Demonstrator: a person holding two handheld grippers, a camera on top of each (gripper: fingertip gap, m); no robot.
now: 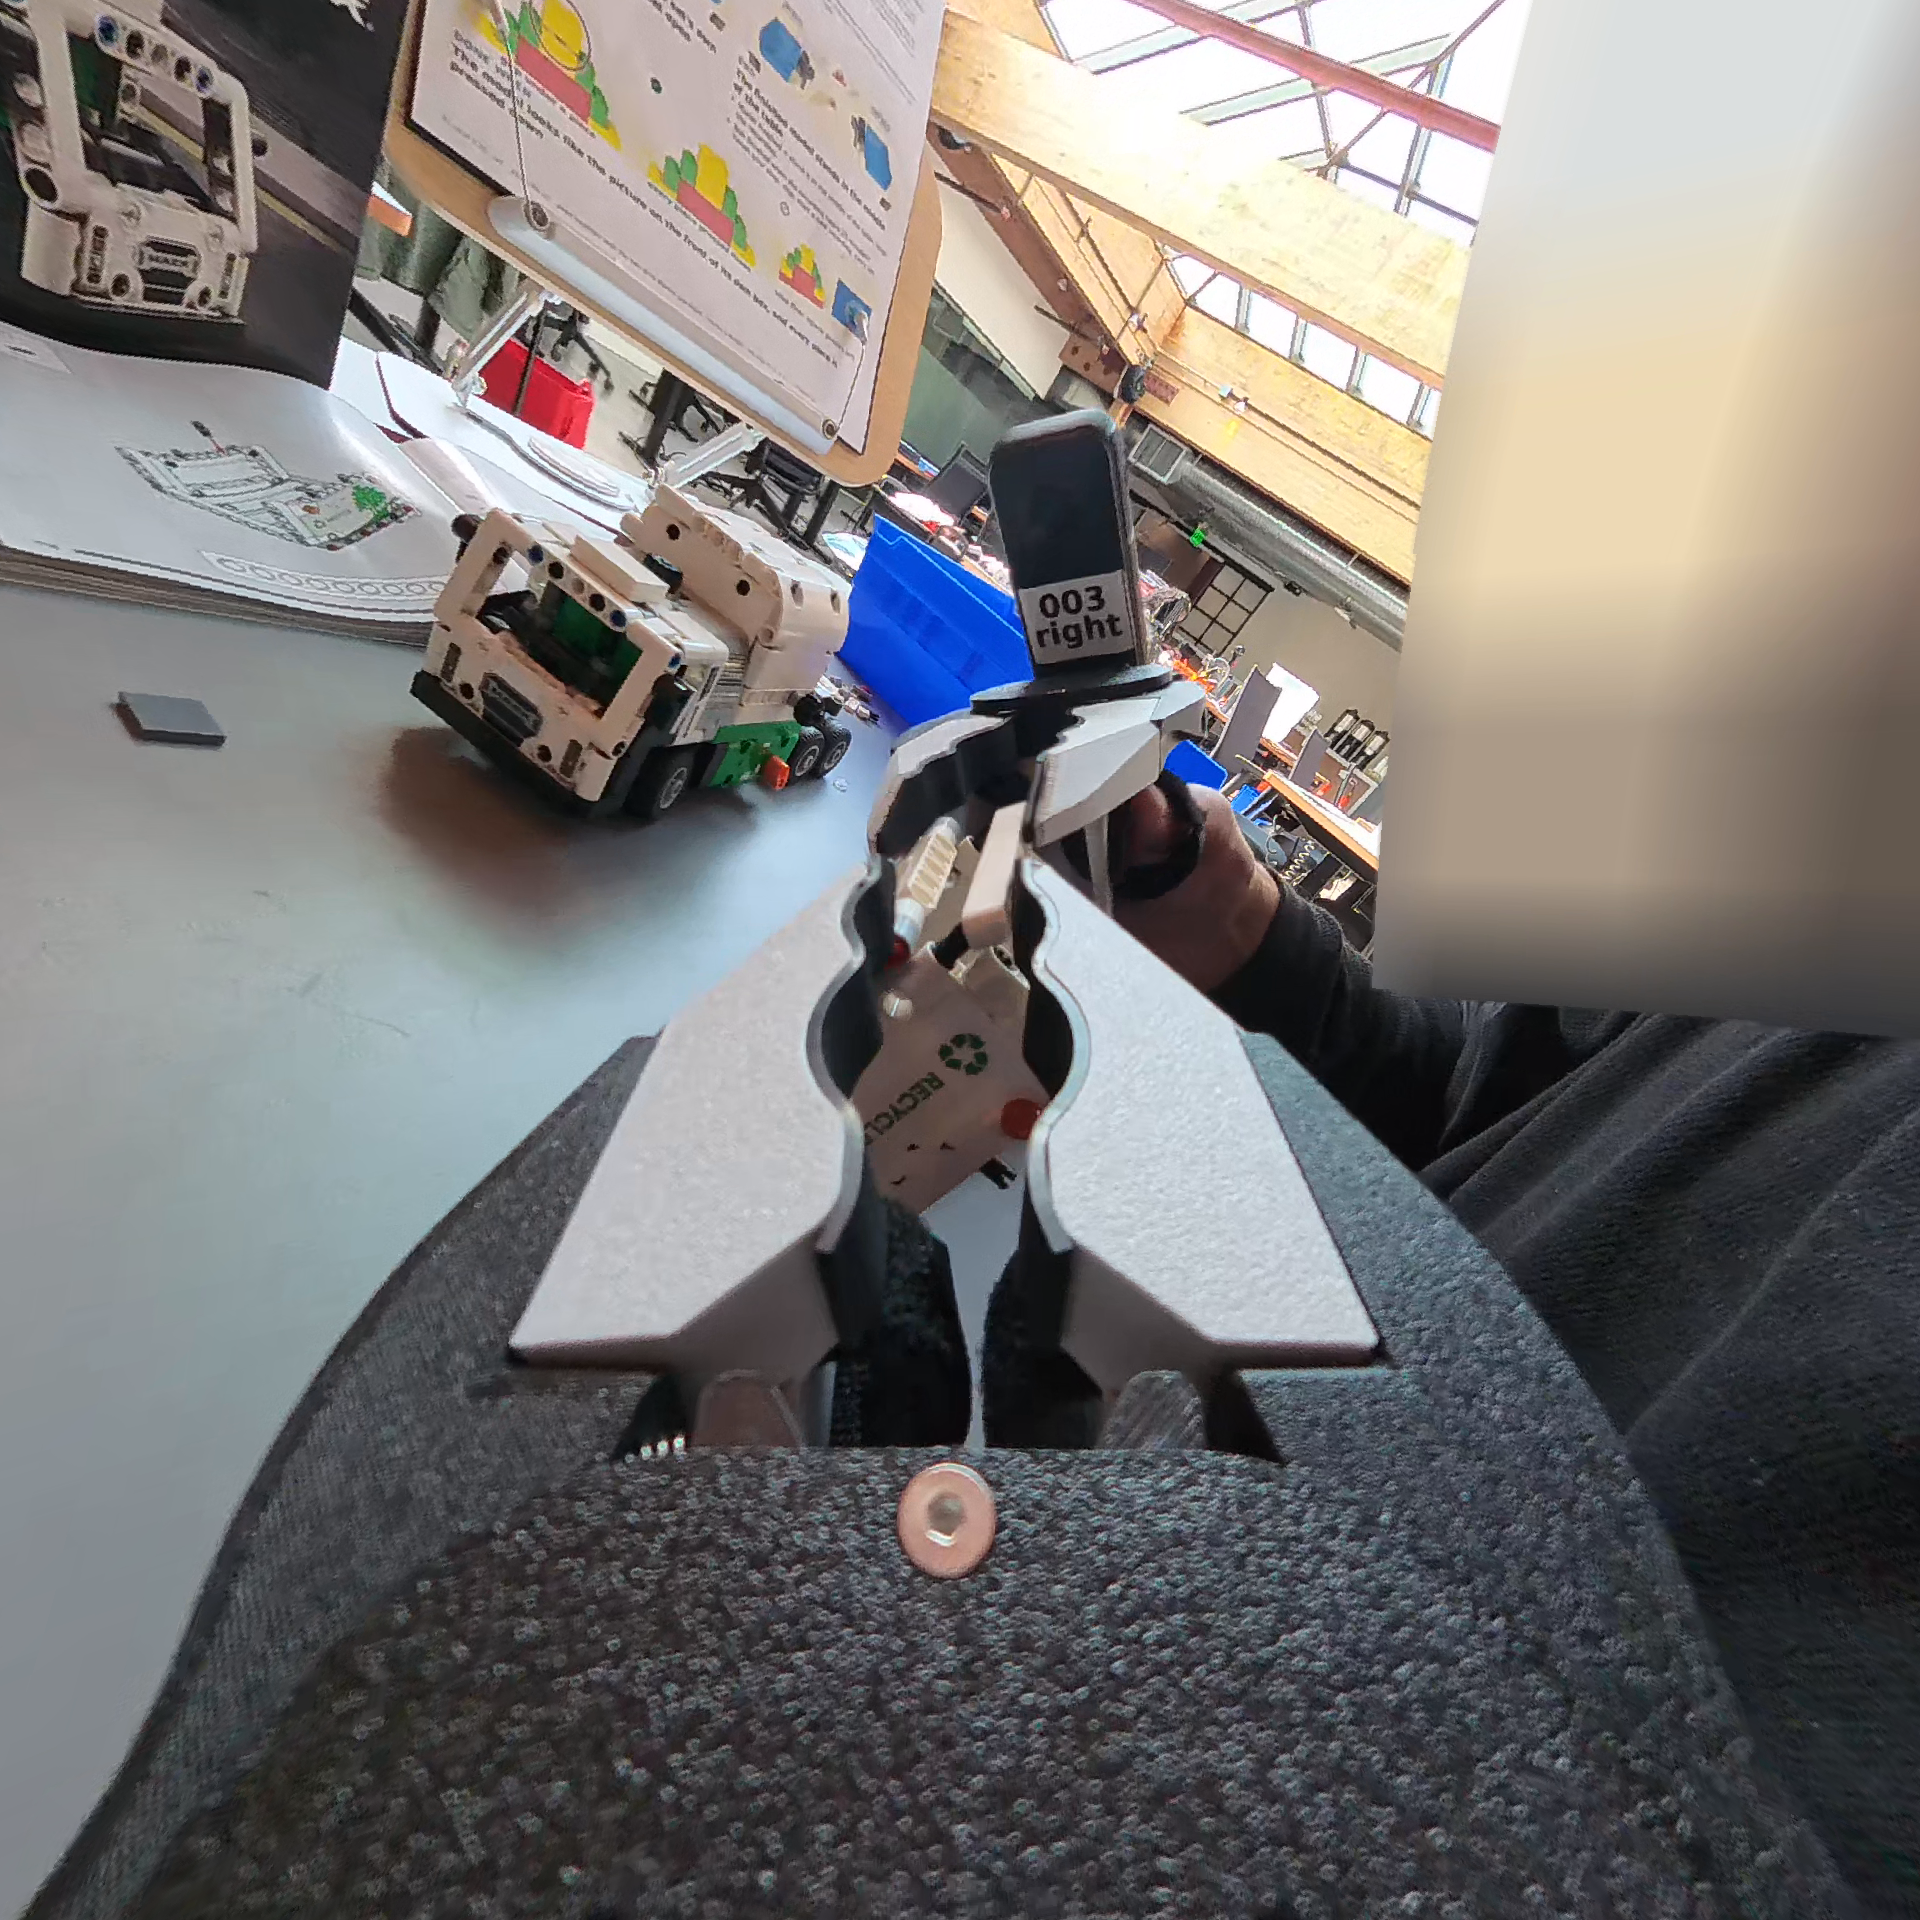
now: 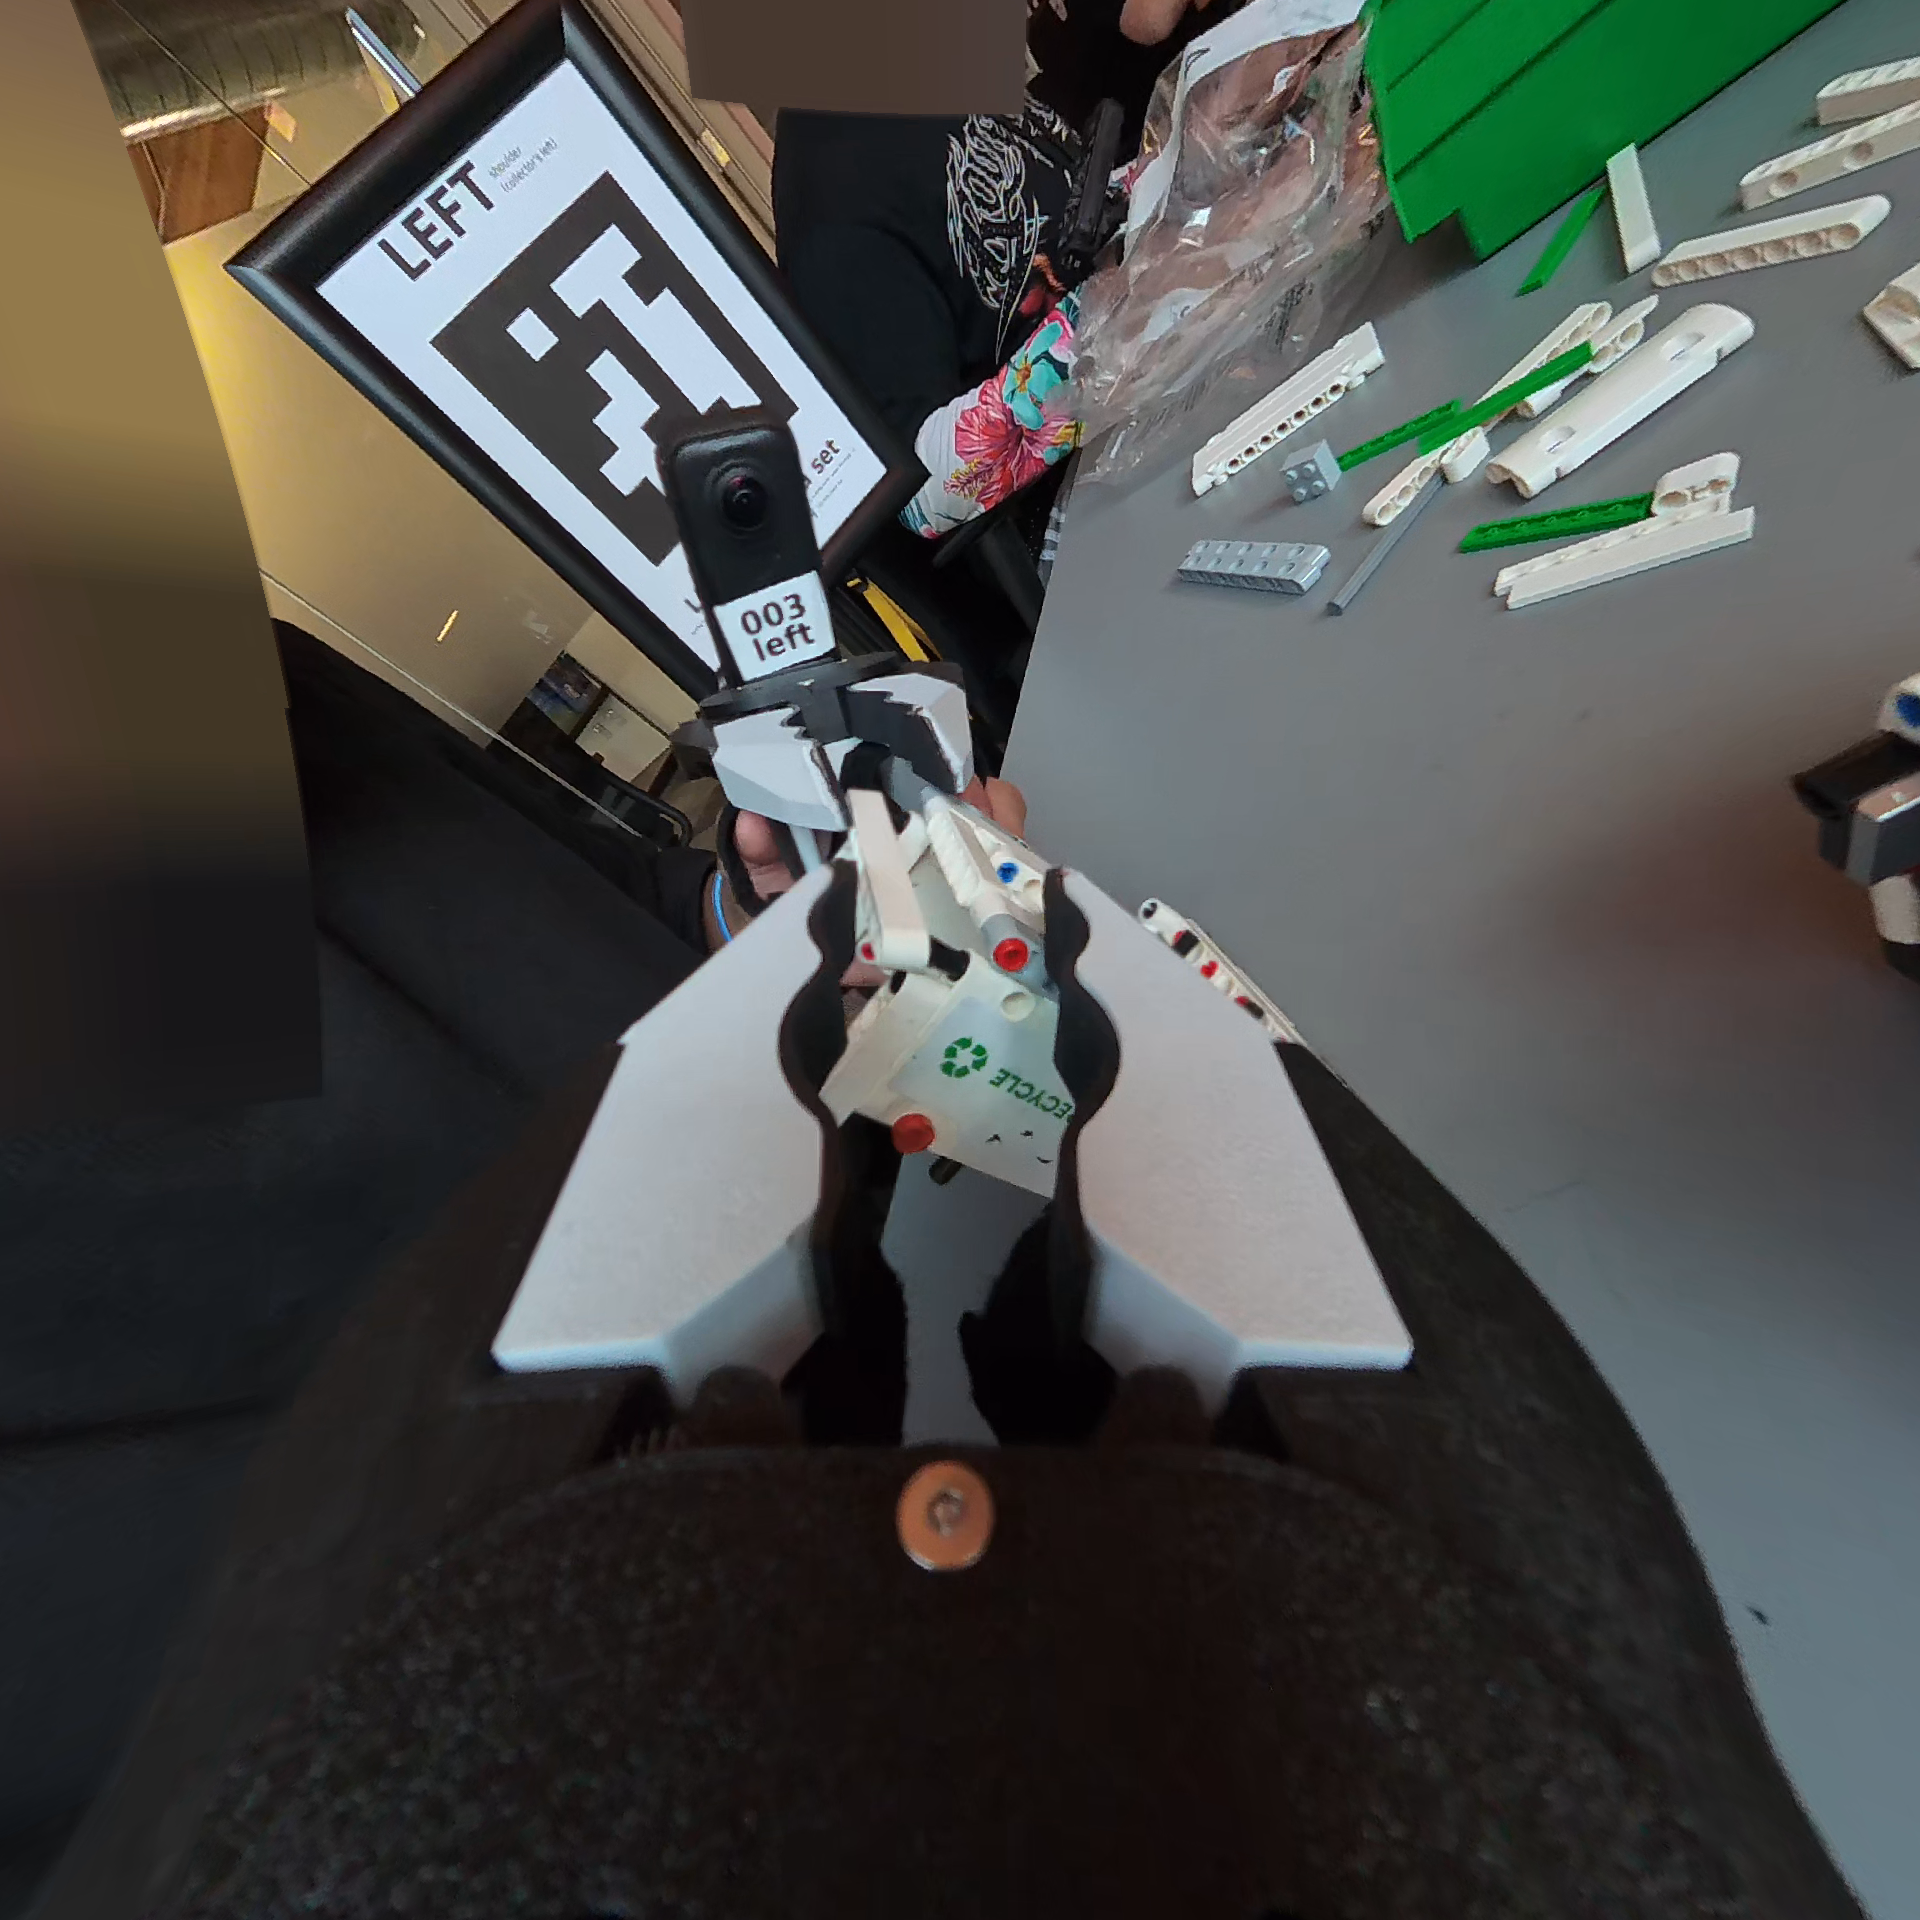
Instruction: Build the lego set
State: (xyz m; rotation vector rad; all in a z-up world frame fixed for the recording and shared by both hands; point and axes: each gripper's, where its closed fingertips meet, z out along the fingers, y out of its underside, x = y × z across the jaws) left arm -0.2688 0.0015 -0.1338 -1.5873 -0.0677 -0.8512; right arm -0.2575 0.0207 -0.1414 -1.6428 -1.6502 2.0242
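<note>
A white Lego sub-assembly with a green-printed panel and red pins (image 1: 935, 1081) is held in the air between both grippers. My left gripper (image 1: 951, 883) is shut on its panel end. My right gripper (image 1: 997, 810) faces it from beyond and grips the far end with the white beams. In the right wrist view the same sub-assembly (image 2: 966, 1060) sits between my right gripper's (image 2: 945, 883) fingers, with my left gripper (image 2: 862, 790) opposite. The mostly built white and green truck (image 1: 634, 665) stands on the grey table (image 1: 260, 987), to the left.
An open instruction booklet (image 1: 208, 499), the set's box (image 1: 156, 177), a clipboard (image 1: 675, 187) and a blue bin (image 1: 925, 623) stand behind the truck. A small grey tile (image 1: 171, 719) lies on the table. Loose white beams (image 2: 1621, 395), green strips, a grey plate (image 2: 1252, 566), a plastic bag (image 2: 1236, 239) and a green bin (image 2: 1538, 114) lie to the right. The tips of both grippers are at nearly the same place.
</note>
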